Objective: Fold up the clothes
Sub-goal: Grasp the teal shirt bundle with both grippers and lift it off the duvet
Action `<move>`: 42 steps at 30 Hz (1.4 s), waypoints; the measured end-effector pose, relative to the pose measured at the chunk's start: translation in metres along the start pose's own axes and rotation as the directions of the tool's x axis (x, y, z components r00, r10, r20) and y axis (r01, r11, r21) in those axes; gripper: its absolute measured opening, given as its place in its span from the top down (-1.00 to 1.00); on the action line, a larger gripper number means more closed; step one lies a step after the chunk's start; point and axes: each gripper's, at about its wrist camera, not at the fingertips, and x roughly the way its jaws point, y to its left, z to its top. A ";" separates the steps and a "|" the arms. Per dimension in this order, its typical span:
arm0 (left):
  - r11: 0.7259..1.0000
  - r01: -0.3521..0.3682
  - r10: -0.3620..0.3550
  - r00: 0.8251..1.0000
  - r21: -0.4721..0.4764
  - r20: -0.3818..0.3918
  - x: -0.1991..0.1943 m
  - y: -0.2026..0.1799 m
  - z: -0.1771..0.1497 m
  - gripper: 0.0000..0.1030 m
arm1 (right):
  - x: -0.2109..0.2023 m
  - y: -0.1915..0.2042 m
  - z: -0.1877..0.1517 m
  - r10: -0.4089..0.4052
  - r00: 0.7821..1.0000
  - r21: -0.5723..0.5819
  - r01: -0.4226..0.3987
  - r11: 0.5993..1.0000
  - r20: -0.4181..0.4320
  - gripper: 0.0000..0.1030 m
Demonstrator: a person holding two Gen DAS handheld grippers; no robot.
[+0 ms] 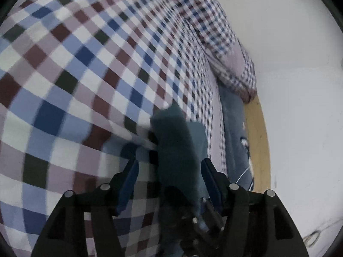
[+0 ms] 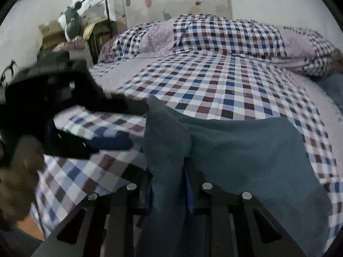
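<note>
A bed with a checked sheet point(image 2: 214, 85) fills both views, with pillows point(image 2: 227, 36) along the top of the right wrist frame and a white wall point(image 1: 289, 42) at the right of the left wrist frame. The teal garment point(image 2: 246, 154) lies at lower centre. The right gripper point(image 2: 169, 184) has its jaws narrow, pinching a fold of it. The left gripper point(image 1: 169, 171) stands wider, with teal cloth bunched between its fingers; whether it grips is unclear. A hand point(image 2: 17, 171) shows at lower left.

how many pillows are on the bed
2, both at the head of the bed in the right wrist view: one checked pillow on the left, another checked pillow on the right. More may be hidden.
</note>
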 end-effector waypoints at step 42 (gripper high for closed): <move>0.966 0.105 -0.102 0.994 0.235 -0.027 0.022 -0.110 0.002 0.65 | -0.028 0.106 -0.120 -0.562 0.812 -0.220 0.583 0.782 0.158 -0.45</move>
